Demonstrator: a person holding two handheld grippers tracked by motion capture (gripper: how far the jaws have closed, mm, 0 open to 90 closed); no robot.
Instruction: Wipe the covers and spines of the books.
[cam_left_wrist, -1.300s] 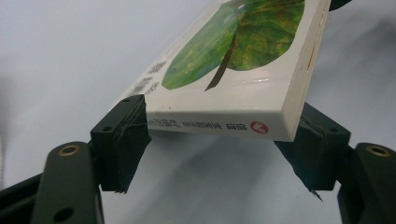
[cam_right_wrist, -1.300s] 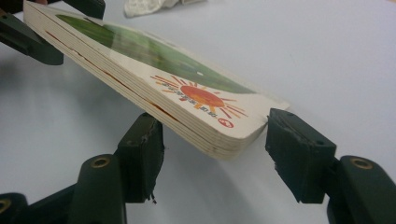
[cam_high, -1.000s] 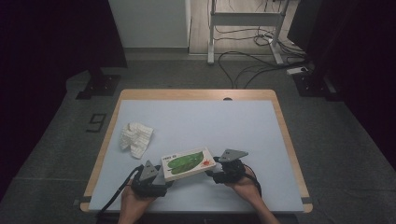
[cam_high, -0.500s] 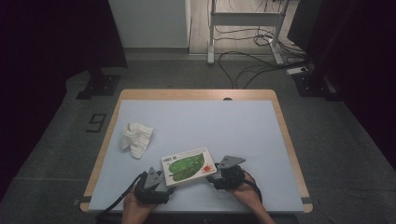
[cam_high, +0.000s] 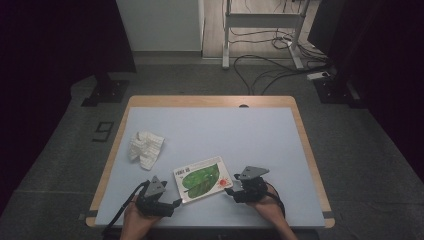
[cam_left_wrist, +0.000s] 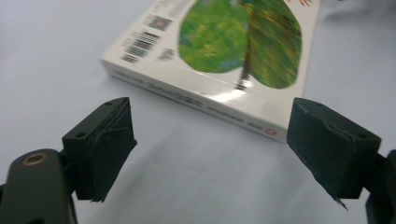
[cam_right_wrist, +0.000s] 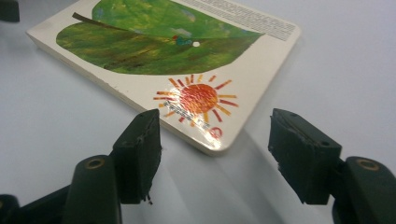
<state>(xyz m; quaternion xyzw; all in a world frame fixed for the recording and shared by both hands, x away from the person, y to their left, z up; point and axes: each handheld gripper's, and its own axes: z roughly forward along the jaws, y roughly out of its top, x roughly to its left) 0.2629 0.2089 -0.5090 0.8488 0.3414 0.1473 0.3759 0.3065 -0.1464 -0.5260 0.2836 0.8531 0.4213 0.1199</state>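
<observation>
A board book (cam_high: 202, 179) with a green leaf and a small red sun on its white cover lies flat on the pale blue desk (cam_high: 240, 135), near the person's edge and a little left of the middle; it sits slightly askew, its right end farther from the person than its left.

The left hand-held gripper (cam_high: 172, 203) rests on the desk just off the book's near left corner; in the left gripper view (cam_left_wrist: 210, 154) its two black jaws stand wide apart with bare desk between them, and the book's spine edge (cam_left_wrist: 219, 60) with its barcode lies just beyond the tips, touching neither pad; these jaws have just been opening, with nothing between them.

The right hand-held gripper (cam_high: 229, 190) lies at the book's right end, close beside the corner that bears the sun; in the right gripper view (cam_right_wrist: 215, 154) the jaws are likewise parted, and the rounded corner of the book (cam_right_wrist: 187, 70) reaches toward the gap between them without meeting either pad; these jaws too have just been opening, gripping nothing.

So the book lies between the two hand-held grippers, free of both; a crumpled white cloth (cam_high: 145, 148) lies well apart, farther up the desk on the left.
</observation>
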